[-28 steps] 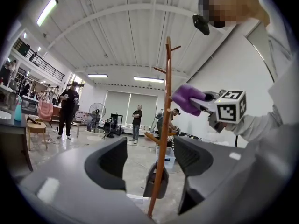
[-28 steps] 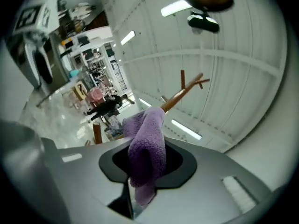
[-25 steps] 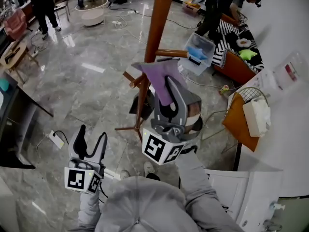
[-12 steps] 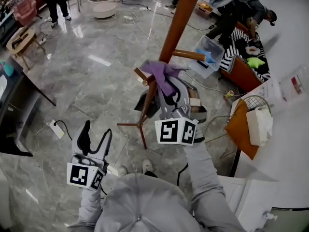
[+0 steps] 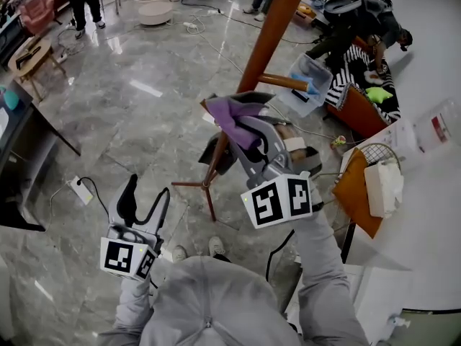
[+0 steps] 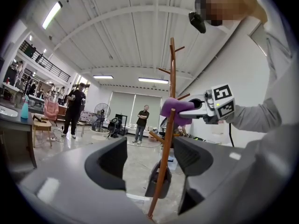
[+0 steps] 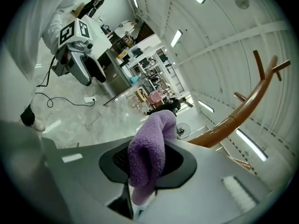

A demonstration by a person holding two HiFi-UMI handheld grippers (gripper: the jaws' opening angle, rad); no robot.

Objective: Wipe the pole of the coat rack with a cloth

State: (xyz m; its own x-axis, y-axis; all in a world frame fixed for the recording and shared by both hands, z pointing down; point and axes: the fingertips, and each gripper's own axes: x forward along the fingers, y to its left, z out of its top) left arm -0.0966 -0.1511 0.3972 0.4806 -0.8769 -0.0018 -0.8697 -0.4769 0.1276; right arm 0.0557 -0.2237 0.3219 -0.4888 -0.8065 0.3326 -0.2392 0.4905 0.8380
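Observation:
The brown wooden pole (image 5: 263,42) of the coat rack slants up across the head view. My right gripper (image 5: 238,125) is shut on a purple cloth (image 5: 232,116), which sits against the pole by its lower pegs. In the right gripper view the cloth (image 7: 152,143) bulges between the jaws, with the pole (image 7: 233,118) curving off to the right. My left gripper (image 5: 144,202) hangs open and empty low on the left, away from the rack. From the left gripper view I see the pole (image 6: 168,139) between my open jaws in the distance, and the cloth (image 6: 176,108) pressed on it.
A dark bag (image 5: 216,153) hangs low on the rack. A clear bin (image 5: 306,81) and a striped sofa (image 5: 356,67) lie beyond, where a person (image 5: 360,20) bends. An orange seat (image 5: 356,186) stands right. A power strip (image 5: 81,190) with cable lies on the floor.
My right gripper has tilted, its marker cube swinging right and lower, while the cloth stays at the pole near the lower pegs. The left gripper has hardly moved.

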